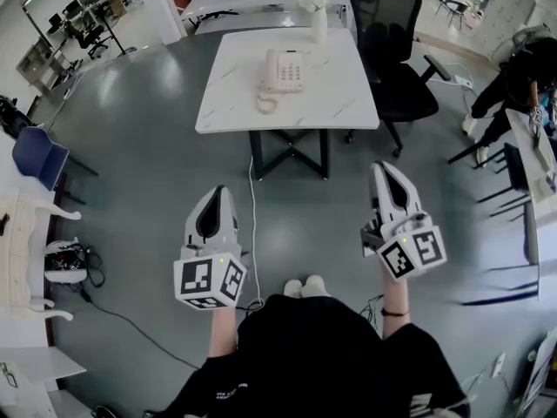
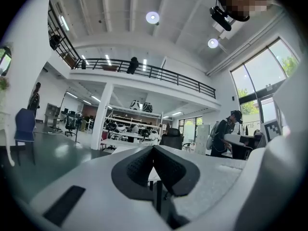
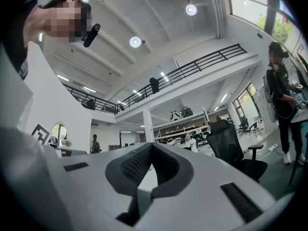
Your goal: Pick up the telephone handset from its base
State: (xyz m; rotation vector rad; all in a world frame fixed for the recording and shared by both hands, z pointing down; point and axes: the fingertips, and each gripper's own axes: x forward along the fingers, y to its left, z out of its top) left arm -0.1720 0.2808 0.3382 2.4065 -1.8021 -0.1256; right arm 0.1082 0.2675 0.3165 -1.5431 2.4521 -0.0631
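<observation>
Jaws of the left gripper [image 1: 218, 192] are clenched tip to tip with nothing between them. Jaws of the right gripper [image 1: 384, 167] are likewise clenched and empty. Both grippers are held side by side in front of the person, above the grey floor [image 1: 148, 164] and well apart from the white table [image 1: 287, 124]. The telephone handset [image 1: 271, 68] rests on its base [image 1: 292, 70] near the middle of the table. The coiled cord [image 1: 265, 104] lies toward the near edge. A white vase [image 1: 318, 17] stands at the far edge. A black office chair [image 1: 396, 55] stands beside the table's right side.
</observation>
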